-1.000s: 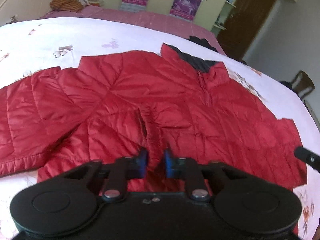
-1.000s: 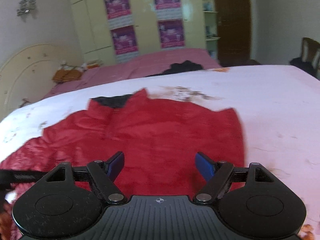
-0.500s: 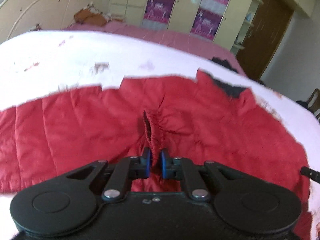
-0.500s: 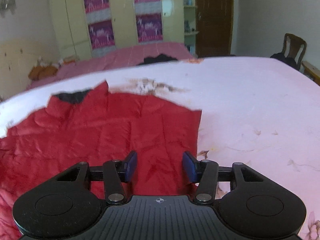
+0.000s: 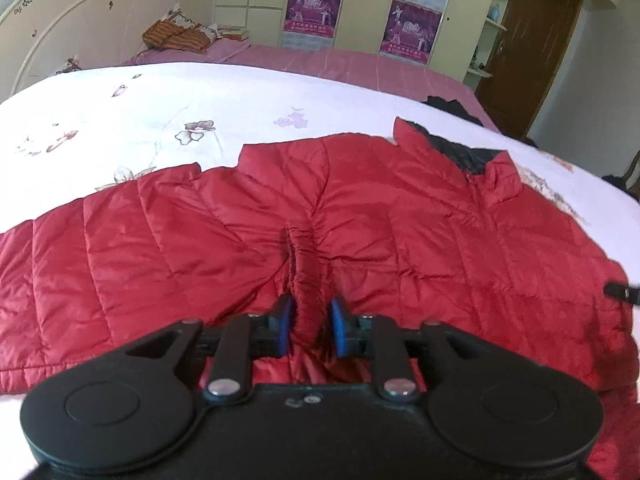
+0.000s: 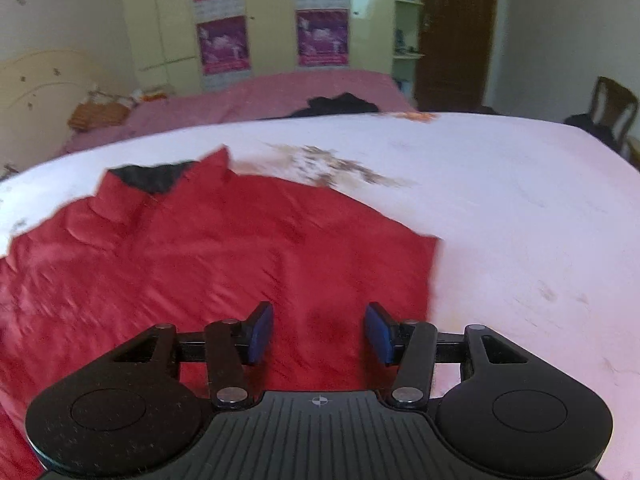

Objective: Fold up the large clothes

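- On the white floral bedspread (image 5: 168, 108): red quilted jacket (image 5: 400, 216) spread flat, dark-lined collar (image 5: 460, 152) at the far side, one sleeve running out to the left in the left wrist view.
- Left gripper (image 5: 311, 330): narrow gap, jaws opening. A raised ridge of jacket fabric (image 5: 306, 272) sits between the blue pads; they're just off it on both sides, not pinching.
- Right gripper (image 6: 318, 334): jaws about half apart, poised over the jacket near its right-hand edge (image 6: 430, 272). Red cloth shows in the gap; can't tell whether the pads touch it. Nothing clamped.
- Right gripper's tip (image 5: 622, 292) pokes in at the far right edge of the left wrist view, over the jacket.
- Background: pink bed (image 6: 256, 96) behind with a dark garment (image 6: 340, 106) on it, cream wardrobe with purple posters (image 6: 322, 38), brown door (image 6: 456, 32), wooden chair (image 6: 614, 108) far right.
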`<state>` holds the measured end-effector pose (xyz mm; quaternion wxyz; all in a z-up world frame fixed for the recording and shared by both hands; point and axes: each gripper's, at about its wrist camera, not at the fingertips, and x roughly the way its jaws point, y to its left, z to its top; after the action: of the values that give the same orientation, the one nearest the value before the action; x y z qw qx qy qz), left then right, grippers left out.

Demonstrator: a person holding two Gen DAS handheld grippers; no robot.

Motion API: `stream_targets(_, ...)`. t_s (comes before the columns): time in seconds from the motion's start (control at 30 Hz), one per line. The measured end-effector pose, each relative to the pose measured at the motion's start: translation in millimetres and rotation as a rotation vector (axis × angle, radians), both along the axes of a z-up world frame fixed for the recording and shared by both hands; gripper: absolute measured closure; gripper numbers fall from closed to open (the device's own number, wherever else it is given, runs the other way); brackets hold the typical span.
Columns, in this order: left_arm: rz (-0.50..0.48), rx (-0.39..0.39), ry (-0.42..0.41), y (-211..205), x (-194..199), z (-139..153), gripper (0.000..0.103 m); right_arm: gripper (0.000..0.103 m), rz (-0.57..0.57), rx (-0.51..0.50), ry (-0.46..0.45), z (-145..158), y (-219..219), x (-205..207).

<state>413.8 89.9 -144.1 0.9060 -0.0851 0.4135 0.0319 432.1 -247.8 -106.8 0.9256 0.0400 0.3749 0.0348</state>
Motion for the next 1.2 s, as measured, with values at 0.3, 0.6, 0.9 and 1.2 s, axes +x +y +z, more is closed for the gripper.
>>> stream_targets(0.3, -0.04, 0.036, -0.107, -11.7, -10.0, 32.2, 0.081, 0.052, -0.009, -0.043, 0.025, -16.4, 17.3, 37.9)
stream_targets(0.6, -0.046, 0.034, 0.024, -26.1, 34.5, -4.6, 0.079, 0.052, -0.016, -0.103, 0.013, -19.4, 14.1, 46.6)
stream_targets(0.9, -0.045, 0.055, 0.052, -29.4, 41.7, -16.7, 0.079, 0.052, -0.015, -0.098, 0.081, -39.4, 2.8, 59.2)
stream_targets(1.2, -0.06, 0.064, 0.052, -29.8, 42.4, -16.0, 0.079, 0.052, 0.068, -0.046, 0.017, -16.1, 21.7, 0.8)
